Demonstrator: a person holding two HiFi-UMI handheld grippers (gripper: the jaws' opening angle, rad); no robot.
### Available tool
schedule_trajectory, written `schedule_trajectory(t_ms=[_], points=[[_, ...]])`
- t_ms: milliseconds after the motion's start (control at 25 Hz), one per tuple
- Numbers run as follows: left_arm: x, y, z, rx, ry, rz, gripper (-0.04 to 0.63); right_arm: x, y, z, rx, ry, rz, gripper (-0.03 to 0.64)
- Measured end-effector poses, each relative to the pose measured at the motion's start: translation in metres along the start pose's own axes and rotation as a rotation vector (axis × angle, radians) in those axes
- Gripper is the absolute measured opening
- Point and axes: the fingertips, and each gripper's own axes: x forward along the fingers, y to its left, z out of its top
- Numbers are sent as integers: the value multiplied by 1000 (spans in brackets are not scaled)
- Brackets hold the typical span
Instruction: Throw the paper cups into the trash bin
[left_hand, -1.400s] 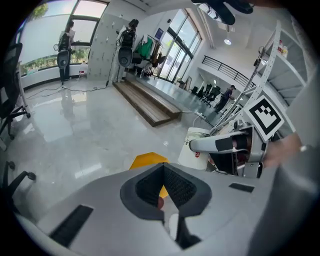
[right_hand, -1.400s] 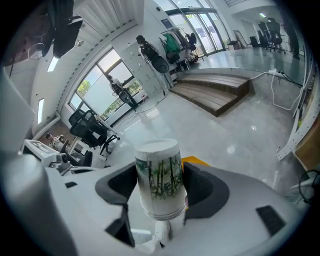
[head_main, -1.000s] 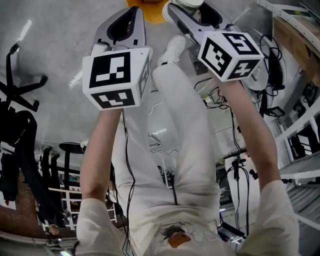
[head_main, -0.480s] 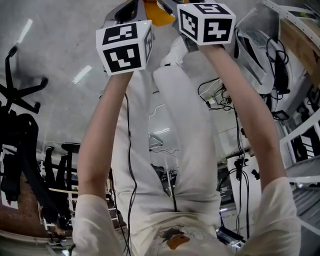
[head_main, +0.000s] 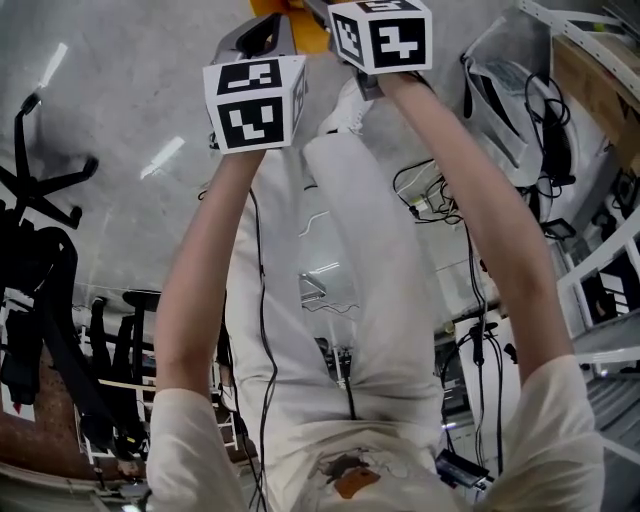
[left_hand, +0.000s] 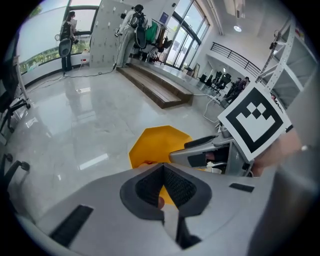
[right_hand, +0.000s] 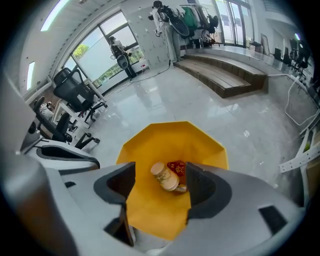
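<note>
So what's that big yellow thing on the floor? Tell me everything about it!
It is a bright yellow trash bin with an open top, no lid, and a rim with many straight sides. Its walls look smooth, maybe plastic. It stands upright on the shiny grey floor. Inside it you can see a pale paper cup tipped on its side and a small red thing right beside it.
</note>
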Motion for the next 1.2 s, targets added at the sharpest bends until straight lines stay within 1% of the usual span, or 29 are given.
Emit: schedule_trajectory(t_ms=[80,120,240,360,400,520,720,800,920,1200], points=[[-10,-5,2,2,-6,-4,6,-12,4,-1,-10,0,5,309],[-16,-7,3,1,-10,-7,6,-20,5,-1,-10,-2,6,290],[-29,-17,10,9,-21,-12,6,-43,7,-1,-17,-14,-11,169],[-47,-27,20,16,-27,-6,6,-74,6,2,-19,-32,-46,29],[-55,-31,24,16,-32,-2,6,-86,6,4,-14,-41,-52,10],[-89,-44,41,15,-50,7,6,-129,13,16,6,-71,-49,8],[-167,-72,67,13,-75,6,6,-216,38,39,8,-127,-20,8],[-198,-85,77,13,-71,5,6,-251,49,48,7,-146,-12,8],[-243,-108,91,37,-69,0,6,-302,65,59,13,-172,-5,8],[-336,-164,130,52,-122,-23,6,-412,98,89,49,-270,60,8]])
